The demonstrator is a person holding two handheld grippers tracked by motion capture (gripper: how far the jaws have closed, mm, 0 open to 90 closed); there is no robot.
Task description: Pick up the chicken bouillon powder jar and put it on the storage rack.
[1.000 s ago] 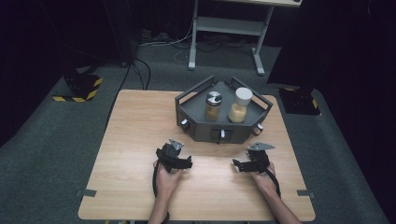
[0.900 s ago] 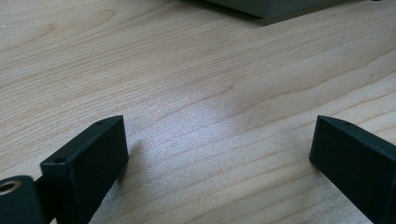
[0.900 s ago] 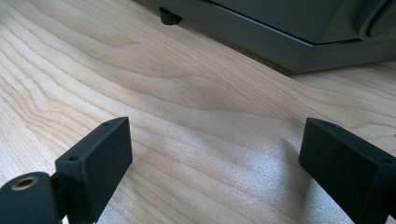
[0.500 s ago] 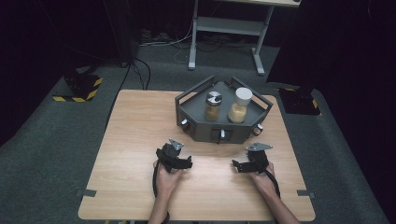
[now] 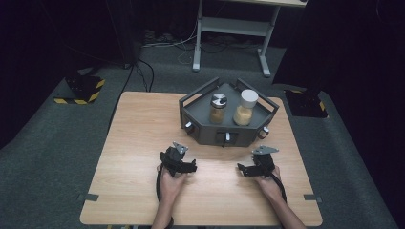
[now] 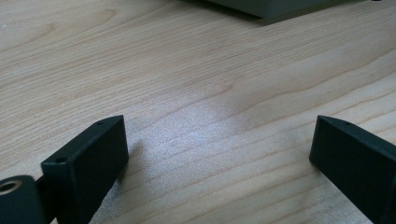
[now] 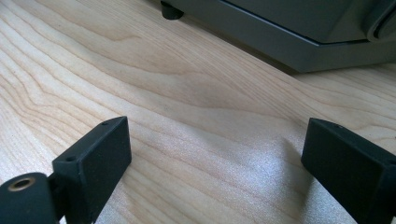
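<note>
On the pale, grained wooden table [image 5: 143,138], the left gripper [image 5: 184,164] rests low, its blocky matte-black jaws spread wide over bare wood. Farther back stands an angular dark-grey tray [image 5: 200,131] holding a metal-lidded jar [image 5: 218,109] and a white-capped jar [image 5: 246,107], both seemingly filled with tan powder. Nearer right, the right gripper [image 5: 246,170] has just been opening, its jaws apart with nothing between.

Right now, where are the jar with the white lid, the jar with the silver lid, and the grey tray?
White-lid jar [image 5: 248,98], high view, lid.
Silver-lid jar [image 5: 218,100], high view, lid.
Grey tray [image 5: 210,134], high view, front wall.
</note>
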